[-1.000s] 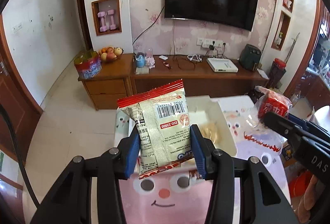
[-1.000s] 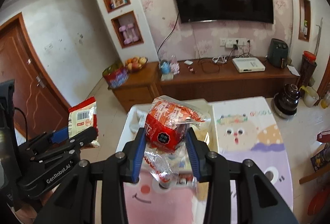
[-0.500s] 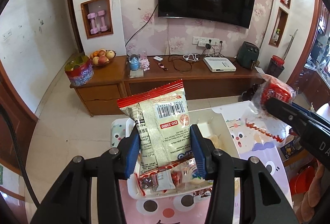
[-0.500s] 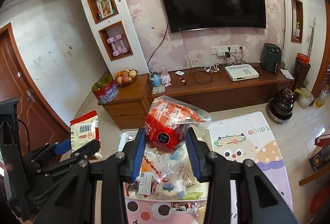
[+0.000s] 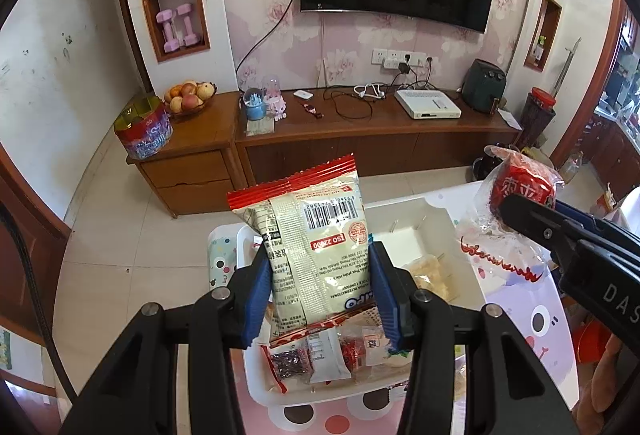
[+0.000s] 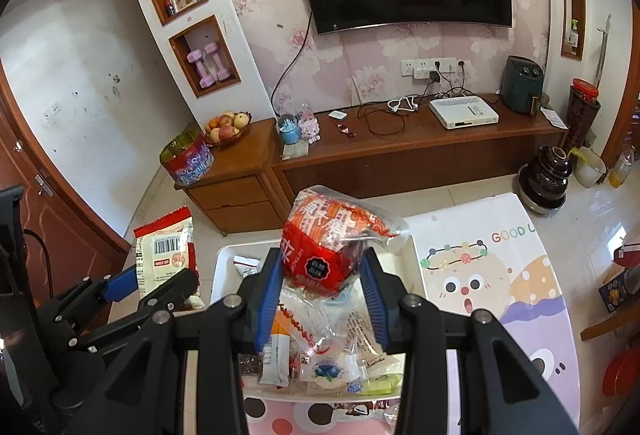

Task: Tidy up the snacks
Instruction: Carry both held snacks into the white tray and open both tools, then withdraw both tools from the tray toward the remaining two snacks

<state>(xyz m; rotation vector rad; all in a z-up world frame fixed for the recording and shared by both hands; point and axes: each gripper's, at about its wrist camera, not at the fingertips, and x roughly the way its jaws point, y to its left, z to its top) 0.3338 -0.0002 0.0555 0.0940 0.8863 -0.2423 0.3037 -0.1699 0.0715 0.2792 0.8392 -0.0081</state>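
Left gripper [image 5: 320, 287] pinches flat cream foil packet [image 5: 316, 251], red crimped edges; right gripper [image 6: 320, 297] clamps crinkly clear-and-red bag [image 6: 324, 251], both above white rectangular tray [image 5: 436, 219]

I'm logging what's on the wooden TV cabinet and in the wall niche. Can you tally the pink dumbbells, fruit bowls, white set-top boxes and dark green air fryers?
Pink dumbbells: 2
Fruit bowl: 1
White set-top box: 1
Dark green air fryer: 1
Total: 5
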